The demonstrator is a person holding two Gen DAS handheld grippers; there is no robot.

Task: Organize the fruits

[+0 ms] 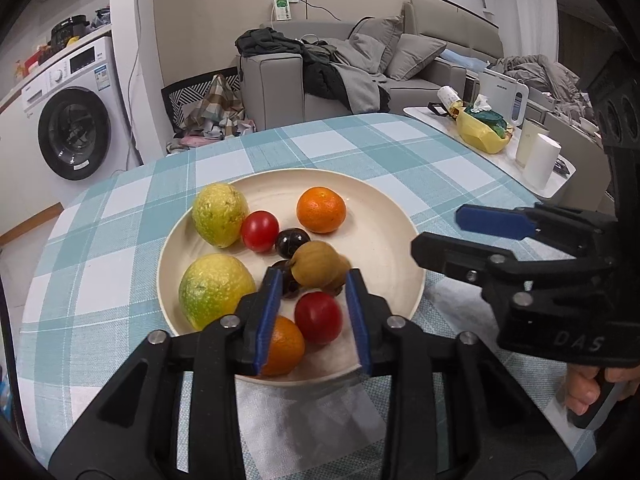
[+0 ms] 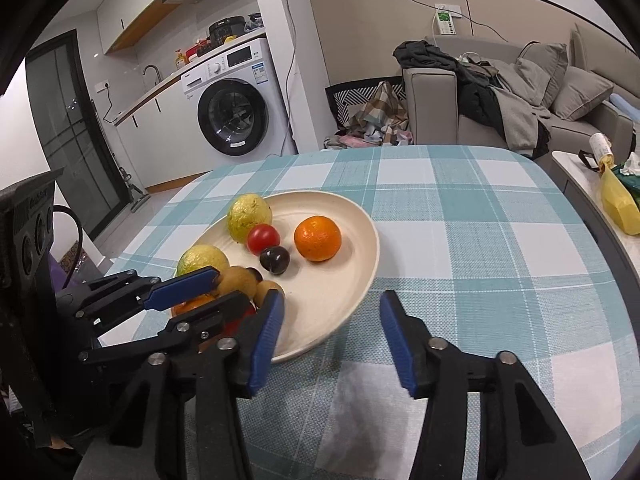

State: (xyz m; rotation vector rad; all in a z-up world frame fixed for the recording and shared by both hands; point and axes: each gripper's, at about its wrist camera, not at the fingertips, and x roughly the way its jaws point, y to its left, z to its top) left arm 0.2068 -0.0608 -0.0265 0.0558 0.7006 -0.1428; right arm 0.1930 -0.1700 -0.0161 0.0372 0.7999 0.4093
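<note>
Straddling brown fruit (image 1: 316, 268), left gripper (image 1: 314, 312) fingers parted, not touching.

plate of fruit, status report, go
Left gripper open over the plate, fingers either side of the brown fruit, not closed. Right gripper open, empty, at the plate's edge. Red tomato just below the left gripper.

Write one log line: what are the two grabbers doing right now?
left gripper: open over plate, fingers beside brown fruit | right gripper: open, empty, at plate edge
</note>
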